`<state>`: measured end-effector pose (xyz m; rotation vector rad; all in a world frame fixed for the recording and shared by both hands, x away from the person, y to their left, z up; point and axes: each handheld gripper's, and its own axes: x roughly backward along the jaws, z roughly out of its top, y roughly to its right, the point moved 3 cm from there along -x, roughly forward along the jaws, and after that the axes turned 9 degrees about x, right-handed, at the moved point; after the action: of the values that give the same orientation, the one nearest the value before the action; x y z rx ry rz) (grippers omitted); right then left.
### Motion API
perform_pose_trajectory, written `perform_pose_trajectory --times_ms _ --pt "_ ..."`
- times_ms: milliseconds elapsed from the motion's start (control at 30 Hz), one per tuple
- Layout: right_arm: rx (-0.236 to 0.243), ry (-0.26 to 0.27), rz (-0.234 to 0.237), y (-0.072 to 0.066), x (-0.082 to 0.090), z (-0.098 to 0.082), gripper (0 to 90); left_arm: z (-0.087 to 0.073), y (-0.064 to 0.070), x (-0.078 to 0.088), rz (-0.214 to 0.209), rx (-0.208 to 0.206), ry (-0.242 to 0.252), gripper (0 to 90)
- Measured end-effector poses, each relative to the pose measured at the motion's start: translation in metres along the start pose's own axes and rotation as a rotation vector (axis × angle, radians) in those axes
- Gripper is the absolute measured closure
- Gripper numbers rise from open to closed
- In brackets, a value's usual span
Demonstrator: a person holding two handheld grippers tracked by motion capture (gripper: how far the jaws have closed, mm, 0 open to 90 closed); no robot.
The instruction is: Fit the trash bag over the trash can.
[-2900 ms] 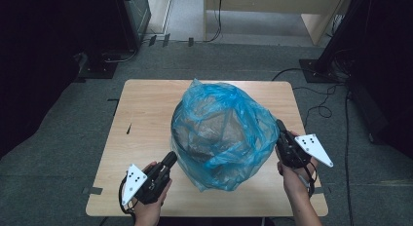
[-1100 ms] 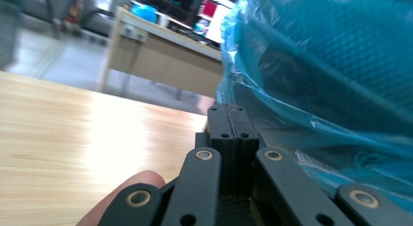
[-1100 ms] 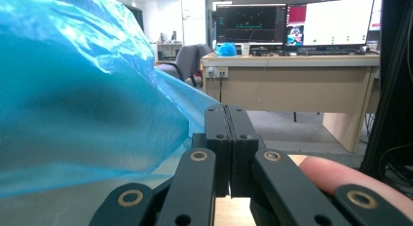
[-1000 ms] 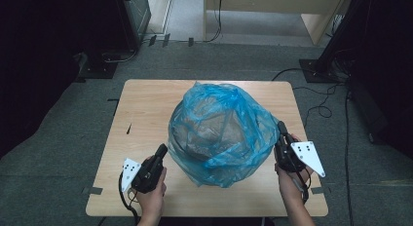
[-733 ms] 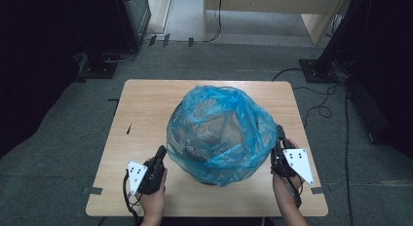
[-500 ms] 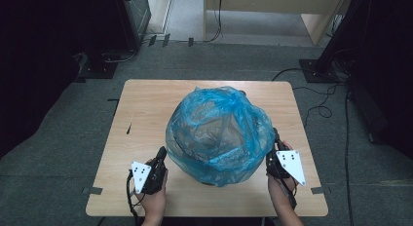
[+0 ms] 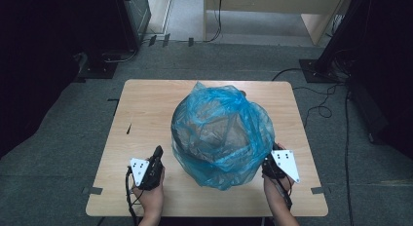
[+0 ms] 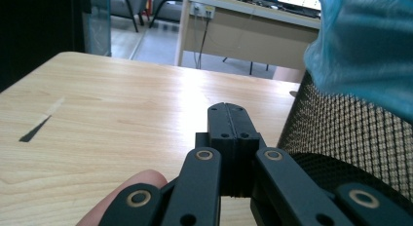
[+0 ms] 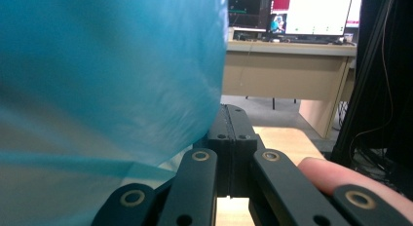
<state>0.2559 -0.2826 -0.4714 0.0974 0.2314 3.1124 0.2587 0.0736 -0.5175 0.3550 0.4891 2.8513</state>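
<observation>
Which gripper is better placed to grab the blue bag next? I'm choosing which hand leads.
Right, probably. The right gripper sits against the blue bag, jaws shut; the left gripper is apart beside the mesh bin.

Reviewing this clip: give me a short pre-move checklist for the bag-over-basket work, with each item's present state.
1. Blue plastic bag draped over the black mesh basket: ok.
2. Bag pulled fully down to the table: not ok; in the left gripper view the mesh shows bare below the bag's edge.
3. Left tool shut with nothing between its jaws: ok.
4. Right tool shut, beside the bag; whether plastic is pinched: cannot tell.
5. Basket upright on the table: cannot tell, since the bag hides most of it.
</observation>
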Motion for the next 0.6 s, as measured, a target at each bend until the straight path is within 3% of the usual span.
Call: perform_pose_trajectory --times_ms 200,300,367,467,600 --pt "0.018 -0.003 0.023 -0.007 0.007 -0.01 90.0 0.011 -0.001 0.009 -0.027 0.01 0.037 90.0" --pt "0.033 0.002 0.041 -0.011 0.01 -0.011 90.0 0.017 0.0 0.017 -0.065 0.032 0.07 90.0" --pt "0.036 0.006 0.046 -0.013 0.011 -0.009 90.0 0.02 0.004 0.025 -0.113 0.053 0.081 88.0" --pt "0.024 0.016 0.037 -0.011 0.012 -0.005 90.0 0.02 0.015 0.037 -0.18 0.043 0.085 67.4" --pt "0.007 0.028 0.03 -0.01 0.014 0.001 90.0 0.022 0.03 0.053 -0.189 -0.002 0.13 51.8"
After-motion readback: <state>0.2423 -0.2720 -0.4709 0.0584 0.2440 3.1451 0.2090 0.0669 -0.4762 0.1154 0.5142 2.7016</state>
